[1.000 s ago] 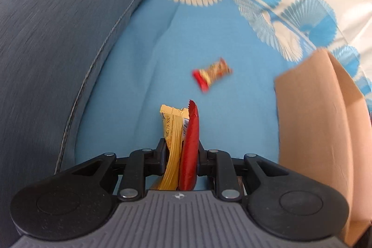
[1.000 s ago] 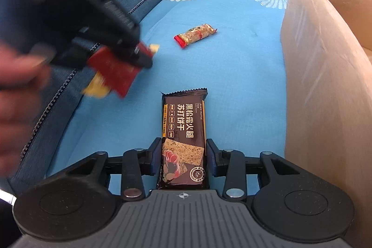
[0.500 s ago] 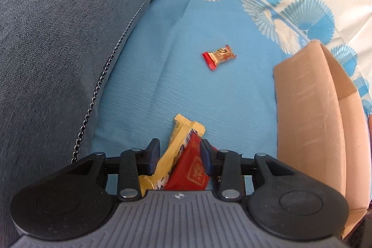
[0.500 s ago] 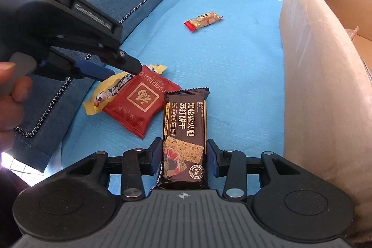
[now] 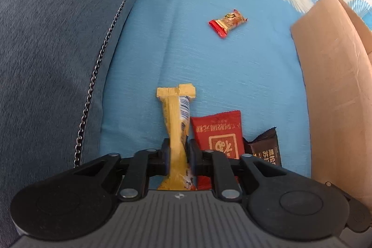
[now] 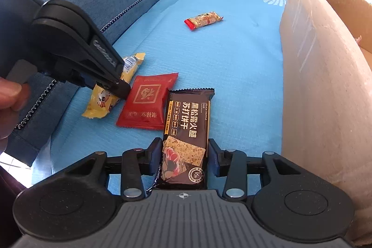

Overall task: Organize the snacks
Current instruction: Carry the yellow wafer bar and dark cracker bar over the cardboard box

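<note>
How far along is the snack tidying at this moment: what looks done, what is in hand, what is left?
Done: little that shows; the cardboard box interior is mostly hidden. In hand: the left gripper has jaws closing on the yellow snack; the right gripper straddles the dark cracker pack. Left: the red packet and the small red-ended bar lie loose on the blue sheet.
</note>
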The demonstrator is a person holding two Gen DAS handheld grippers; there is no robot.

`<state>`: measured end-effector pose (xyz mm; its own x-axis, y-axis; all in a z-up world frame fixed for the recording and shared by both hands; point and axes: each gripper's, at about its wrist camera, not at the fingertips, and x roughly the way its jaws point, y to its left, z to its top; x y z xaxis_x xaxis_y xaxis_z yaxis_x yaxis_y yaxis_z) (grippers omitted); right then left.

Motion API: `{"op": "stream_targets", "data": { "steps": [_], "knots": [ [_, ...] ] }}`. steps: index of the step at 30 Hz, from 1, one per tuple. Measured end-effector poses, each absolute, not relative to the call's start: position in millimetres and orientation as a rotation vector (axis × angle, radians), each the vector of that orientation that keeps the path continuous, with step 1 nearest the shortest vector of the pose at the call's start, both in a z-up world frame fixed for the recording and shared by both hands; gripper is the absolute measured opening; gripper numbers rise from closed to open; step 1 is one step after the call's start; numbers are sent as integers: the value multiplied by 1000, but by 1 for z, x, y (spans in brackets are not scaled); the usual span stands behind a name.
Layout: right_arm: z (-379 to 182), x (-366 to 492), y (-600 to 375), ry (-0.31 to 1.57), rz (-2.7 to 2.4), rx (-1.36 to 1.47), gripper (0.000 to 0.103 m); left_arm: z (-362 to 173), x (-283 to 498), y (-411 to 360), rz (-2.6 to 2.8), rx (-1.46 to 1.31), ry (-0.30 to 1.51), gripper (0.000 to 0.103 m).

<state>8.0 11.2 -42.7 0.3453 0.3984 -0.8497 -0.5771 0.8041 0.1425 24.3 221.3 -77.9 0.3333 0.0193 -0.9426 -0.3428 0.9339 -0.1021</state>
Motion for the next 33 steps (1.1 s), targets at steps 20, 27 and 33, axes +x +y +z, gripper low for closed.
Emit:
{"op": "stream_targets", "data": {
  "steps": [20,27,33],
  "knots": [
    [29,-14,-17,652,617,-81,41,1,3,217,295,-376,840,10],
    [58,-1,-52,590,568,-27,41,20,4,200,268,-385,764,10],
    [88,21,-92,554,530,53,41,28,11,182,239,-366,714,10]
  ]
}}
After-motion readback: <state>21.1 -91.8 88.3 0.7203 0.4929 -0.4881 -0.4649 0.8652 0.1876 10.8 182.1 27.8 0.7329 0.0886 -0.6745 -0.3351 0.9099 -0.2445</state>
